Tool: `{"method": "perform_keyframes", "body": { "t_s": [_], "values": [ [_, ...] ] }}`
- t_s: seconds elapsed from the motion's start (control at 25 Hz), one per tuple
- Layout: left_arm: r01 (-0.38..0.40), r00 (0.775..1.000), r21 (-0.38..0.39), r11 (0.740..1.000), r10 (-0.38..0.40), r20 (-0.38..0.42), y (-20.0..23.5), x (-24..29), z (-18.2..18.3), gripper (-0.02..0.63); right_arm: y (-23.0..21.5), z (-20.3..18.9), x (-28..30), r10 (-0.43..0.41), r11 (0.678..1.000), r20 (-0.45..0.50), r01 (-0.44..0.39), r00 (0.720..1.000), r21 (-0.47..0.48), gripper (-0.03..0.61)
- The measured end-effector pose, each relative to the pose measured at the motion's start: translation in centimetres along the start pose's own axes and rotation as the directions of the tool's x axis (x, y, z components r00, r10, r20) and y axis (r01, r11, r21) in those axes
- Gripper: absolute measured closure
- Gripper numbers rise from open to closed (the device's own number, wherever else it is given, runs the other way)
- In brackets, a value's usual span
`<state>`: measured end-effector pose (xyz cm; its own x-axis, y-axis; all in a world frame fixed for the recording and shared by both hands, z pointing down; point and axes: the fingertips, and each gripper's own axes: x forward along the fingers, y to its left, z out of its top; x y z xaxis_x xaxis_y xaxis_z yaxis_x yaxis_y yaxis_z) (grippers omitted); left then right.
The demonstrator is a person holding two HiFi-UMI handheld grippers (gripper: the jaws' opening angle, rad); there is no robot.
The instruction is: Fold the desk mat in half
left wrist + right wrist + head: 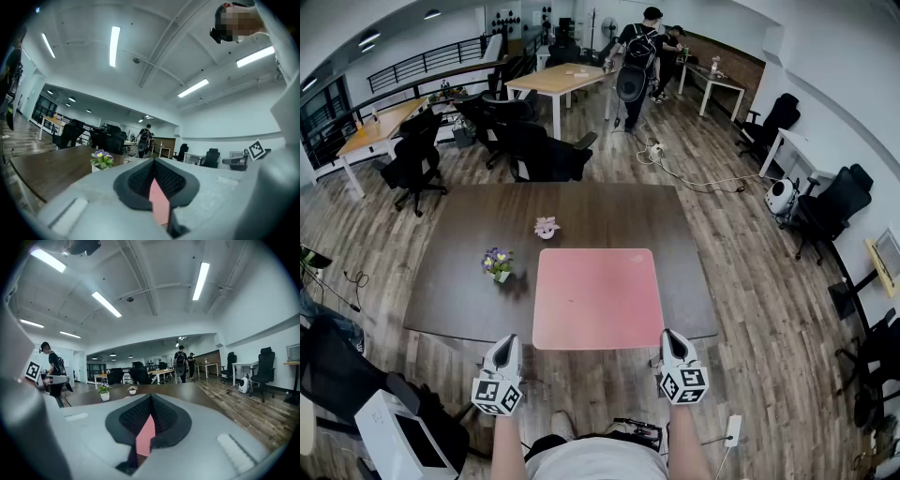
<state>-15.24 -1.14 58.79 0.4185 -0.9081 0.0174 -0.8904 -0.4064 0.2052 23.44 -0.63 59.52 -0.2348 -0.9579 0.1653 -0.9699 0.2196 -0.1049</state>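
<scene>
Closest to us, the left tongs (508, 343) and the right tongs (671, 337) sit at the near edge of the table (609, 211), each with its marker cube toward our body. In the left gripper view the dark pads are closed together on a thin pink strip, a near corner of the desk mat (596, 298). The right gripper view shows the same: its pads are pressed together with a pink sliver of the mat pinched between them. So we hold the mat by both near corners, the left corner in the left tongs and the right corner in the right tongs.

The mat itself is pink and lies flat and unfolded on the dark brown table, with its near edge along the table's near edge. Just beside its far left corner stands a small pot of purple flowers (498, 263). A little farther back, apart from the mat, is a smaller pot with pale pink blooms (547, 227).

Beyond the table we see black office chairs (546, 152) on the wooden floor, then a light wooden table (558, 80). A person with a backpack (638, 56) stands at the far end of the room. To the right, a white device (780, 196) rests on the floor.
</scene>
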Motion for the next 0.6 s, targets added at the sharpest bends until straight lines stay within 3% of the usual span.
{"method": "perform_keyframes", "body": {
  "t_s": [0.6],
  "values": [
    [0.006,1.000,0.014,1.000,-0.006,-0.028,1.2,0.0,-0.8,0.611,0.6,-0.3,0.6,-0.020,0.999,0.010,0.020,1.000,0.028,0.580]
  ]
}}
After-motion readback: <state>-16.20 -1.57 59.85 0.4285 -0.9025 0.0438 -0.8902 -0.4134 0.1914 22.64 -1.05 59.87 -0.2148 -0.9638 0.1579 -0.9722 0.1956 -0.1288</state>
